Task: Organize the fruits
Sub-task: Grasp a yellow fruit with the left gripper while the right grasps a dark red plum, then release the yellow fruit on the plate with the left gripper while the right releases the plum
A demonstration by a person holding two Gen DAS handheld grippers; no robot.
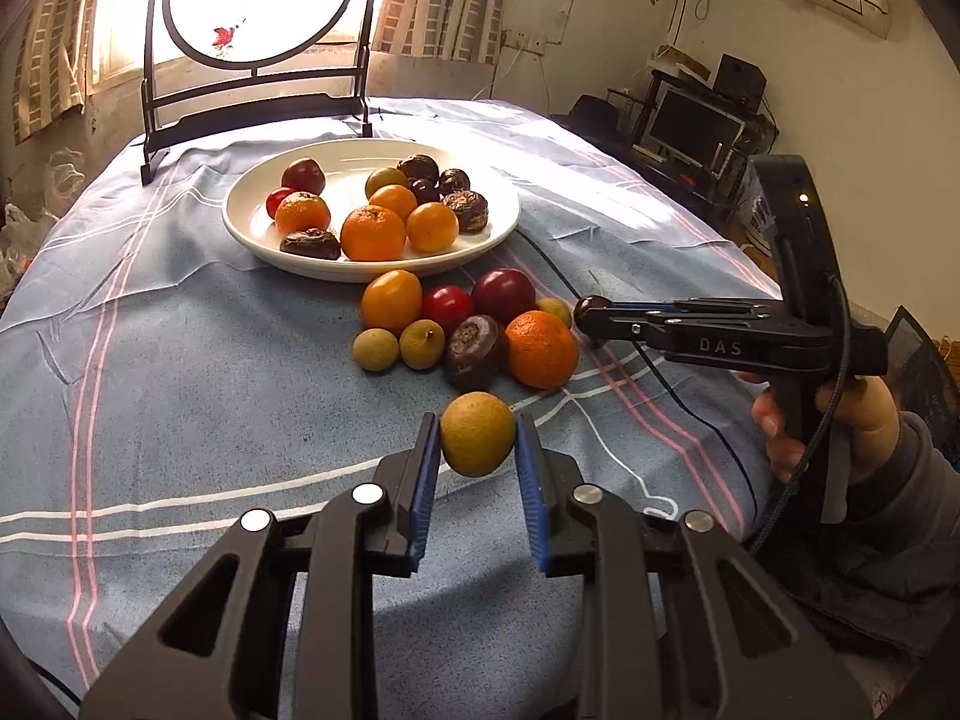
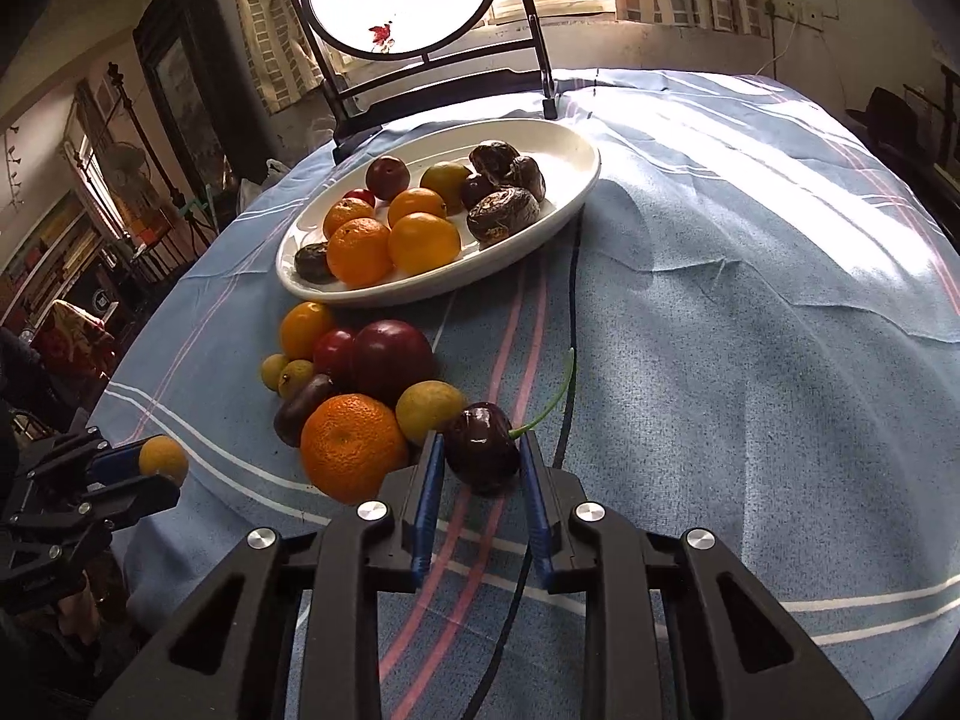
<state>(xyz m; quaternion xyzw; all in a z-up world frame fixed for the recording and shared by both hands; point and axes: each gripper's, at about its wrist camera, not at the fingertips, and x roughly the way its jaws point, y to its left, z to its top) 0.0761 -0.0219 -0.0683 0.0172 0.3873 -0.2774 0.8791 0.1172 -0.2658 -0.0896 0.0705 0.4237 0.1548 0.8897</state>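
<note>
The task looks roughly half done. In the upper middle of the left wrist view, the wide white ceramic plate [image 1: 240, 222] already carries about a dozen fruits: orange mandarins, dark wrinkled brown fruits, a few red ones and a greenish one. Just below the plate, a loose cluster of fruit [image 1: 462, 324] lies on the blue striped tablecloth [image 1: 180, 372]: two orange ones, two red ones, a dark brown one and three small yellow-green ones.

At lower centre of that view, the left gripper [image 1: 478, 443] is clamped on a small round yellow-green fruit [image 1: 477, 441], apparently clear of the cloth. At lower centre of the right wrist view, the right gripper [image 2: 482, 457] pinches a dark glossy cherry with a green stem [image 2: 480, 453] beside the large mandarin [image 2: 351, 444].

Both held fruits presumably go to the plate next, then the remaining cluster.
</note>
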